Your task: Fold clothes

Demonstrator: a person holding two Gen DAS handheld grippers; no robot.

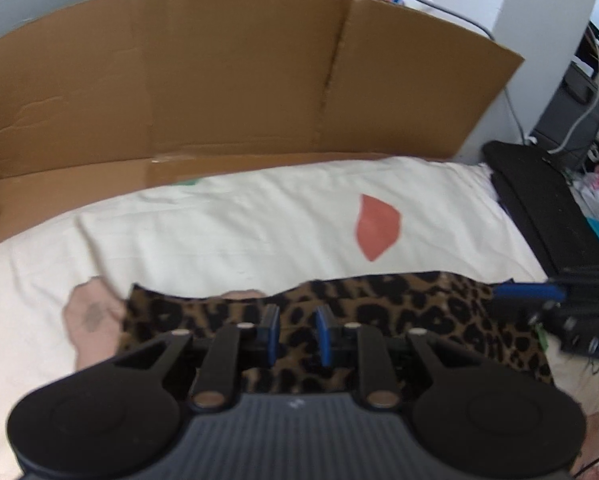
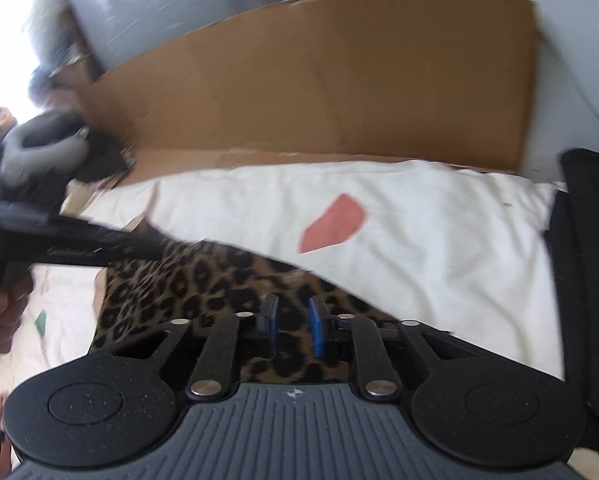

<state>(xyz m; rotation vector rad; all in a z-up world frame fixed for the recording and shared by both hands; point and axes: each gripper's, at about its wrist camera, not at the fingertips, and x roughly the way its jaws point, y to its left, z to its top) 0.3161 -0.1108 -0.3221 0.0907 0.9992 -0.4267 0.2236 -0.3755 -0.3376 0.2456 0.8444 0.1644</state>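
A leopard-print garment (image 1: pixel 399 316) lies flat on a cream sheet (image 1: pixel 227 232) with pink and red patches. My left gripper (image 1: pixel 297 330) hovers just over the garment's far edge, its blue pads a little apart with nothing between them. My right gripper (image 2: pixel 293 326) is over the same garment (image 2: pixel 171 280), pads also slightly apart and empty. The right gripper also shows at the right edge of the left wrist view (image 1: pixel 559 300). The left gripper crosses the left side of the right wrist view (image 2: pixel 71 240), held by a hand.
A tall brown cardboard sheet (image 1: pixel 235 80) stands behind the bed. A black case (image 1: pixel 539 208) lies along the right edge, with cables, bags and a grey unit (image 1: pixel 579 112) beyond. A grey headset-like object (image 2: pixel 43 148) sits at the left.
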